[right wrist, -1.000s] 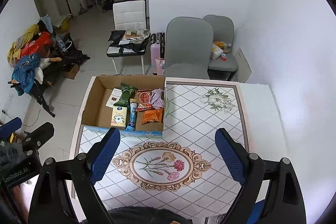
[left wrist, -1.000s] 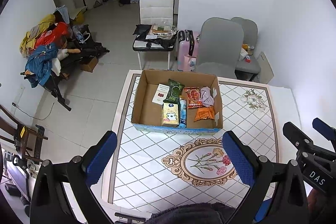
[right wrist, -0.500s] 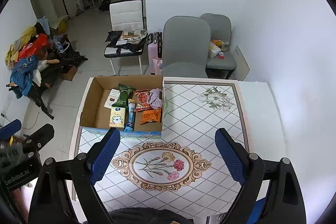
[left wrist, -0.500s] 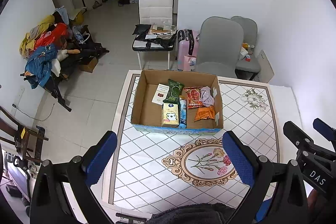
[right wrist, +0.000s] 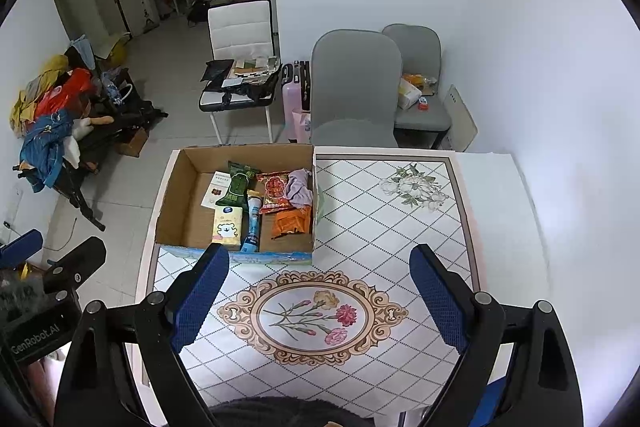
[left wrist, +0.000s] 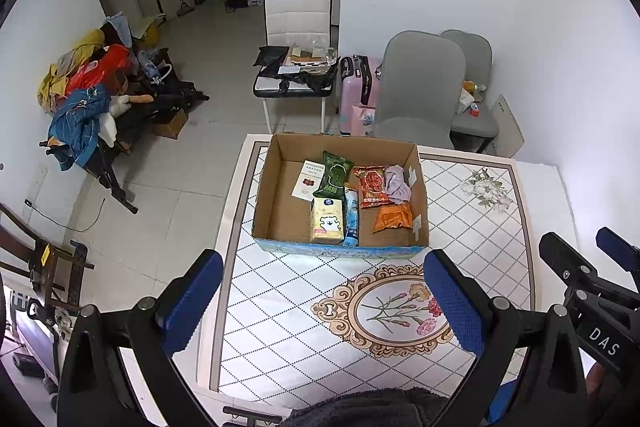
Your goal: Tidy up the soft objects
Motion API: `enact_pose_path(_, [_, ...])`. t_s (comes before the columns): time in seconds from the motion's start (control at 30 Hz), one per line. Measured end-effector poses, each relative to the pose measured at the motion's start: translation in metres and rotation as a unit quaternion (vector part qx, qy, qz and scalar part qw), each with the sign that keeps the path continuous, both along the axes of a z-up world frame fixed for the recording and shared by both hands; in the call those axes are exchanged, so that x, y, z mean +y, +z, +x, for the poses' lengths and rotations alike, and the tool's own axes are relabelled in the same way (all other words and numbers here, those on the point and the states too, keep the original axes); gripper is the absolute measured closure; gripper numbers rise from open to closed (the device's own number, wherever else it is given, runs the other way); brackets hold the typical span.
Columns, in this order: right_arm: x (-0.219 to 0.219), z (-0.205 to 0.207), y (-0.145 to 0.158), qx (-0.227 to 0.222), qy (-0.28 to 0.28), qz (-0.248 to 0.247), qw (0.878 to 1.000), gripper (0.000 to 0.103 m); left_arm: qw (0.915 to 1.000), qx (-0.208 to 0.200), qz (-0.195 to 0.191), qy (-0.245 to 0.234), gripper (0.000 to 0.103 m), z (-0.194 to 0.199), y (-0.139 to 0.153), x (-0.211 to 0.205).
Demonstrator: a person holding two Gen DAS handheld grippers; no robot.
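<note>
Left gripper (left wrist: 320, 303) and right gripper (right wrist: 318, 297) apart (empty), cardboard box (left wrist: 340, 249) ahead, grey chair (left wrist: 416, 95) behind.

Brown corrugated cardboard box (left wrist: 276, 187) with a blue printed band along its near outer wall. Inside: dark green snack packet (left wrist: 333, 174), red snack packet (left wrist: 371, 185), crumpled lilac cloth (left wrist: 397, 181), orange foil packet (left wrist: 393, 217), pale yellow tissue pack (left wrist: 327, 220) printed with a white bear, light blue tube (left wrist: 352, 215), white leaflet (left wrist: 307, 183) with a red mark. White tablecloth (right wrist: 384, 231) crossed by dotted diamond lines, bordered in brown, centred on a beige scrolled oval with pink, red and yellow carnations. Blue textured gripper pads (right wrist: 436, 301) on black frames.
</note>
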State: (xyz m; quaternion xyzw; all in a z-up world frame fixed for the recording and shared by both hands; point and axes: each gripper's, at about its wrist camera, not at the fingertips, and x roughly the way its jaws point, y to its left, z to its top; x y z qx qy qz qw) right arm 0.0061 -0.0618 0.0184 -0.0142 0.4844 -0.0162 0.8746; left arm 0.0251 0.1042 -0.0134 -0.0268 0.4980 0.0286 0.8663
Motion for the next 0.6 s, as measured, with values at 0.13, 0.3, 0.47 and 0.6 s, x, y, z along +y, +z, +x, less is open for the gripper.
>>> enact_pose_path(0.13, [-0.0002,-0.0009,-0.0008,0.000,-0.001,0.002,1.000,0.009,1.0000,0.001,-0.002,-0.001,0.000,-0.0004,-0.0011,0.0019])
enact_pose_path(0.3, [0.0018,0.0008,-0.0013,0.001,-0.003,-0.001,1.000,0.009,1.0000,0.002,-0.004,-0.001,0.000,-0.0007,-0.0015,0.0032])
enact_pose_path(0.47, [0.0021,0.0023,-0.0024,0.001,-0.006,-0.001,1.000,0.009,1.0000,0.002,-0.003,-0.002,0.000,-0.0004,-0.0018,0.0040])
enact_pose_path(0.6, [0.0006,0.0046,-0.0036,0.001,-0.008,0.001,1.000,0.009,1.0000,0.002,0.000,-0.007,0.000,0.0000,-0.0023,0.0037])
